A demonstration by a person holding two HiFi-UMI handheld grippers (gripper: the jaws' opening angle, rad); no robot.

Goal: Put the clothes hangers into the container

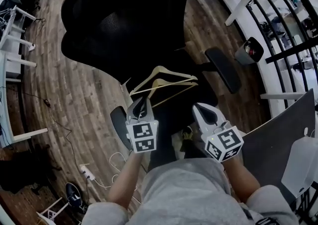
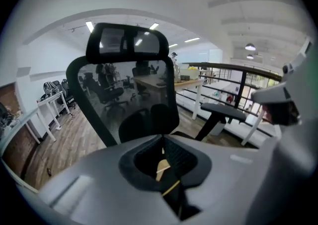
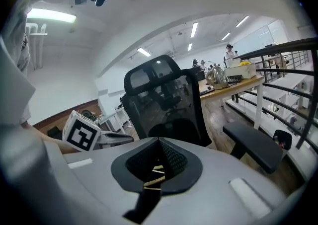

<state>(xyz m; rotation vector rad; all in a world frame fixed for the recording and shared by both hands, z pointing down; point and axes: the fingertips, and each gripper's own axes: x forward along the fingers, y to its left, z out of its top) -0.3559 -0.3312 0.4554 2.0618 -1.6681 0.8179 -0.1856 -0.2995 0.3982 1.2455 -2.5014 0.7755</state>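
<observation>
Hangers (image 1: 165,83) on office chair (image 1: 124,15), left gripper (image 1: 143,100) and right gripper (image 1: 198,107) both closed, empty.

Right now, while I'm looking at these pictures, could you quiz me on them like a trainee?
1. True or false: the wooden hangers rest on the black office chair.
2. How many hand-held grippers show in the head view?
3. The jaws of the left hand-held gripper are: A apart, B together.
Key: 1 true. 2 two; the other is the right hand-held gripper. 3 B.
</observation>
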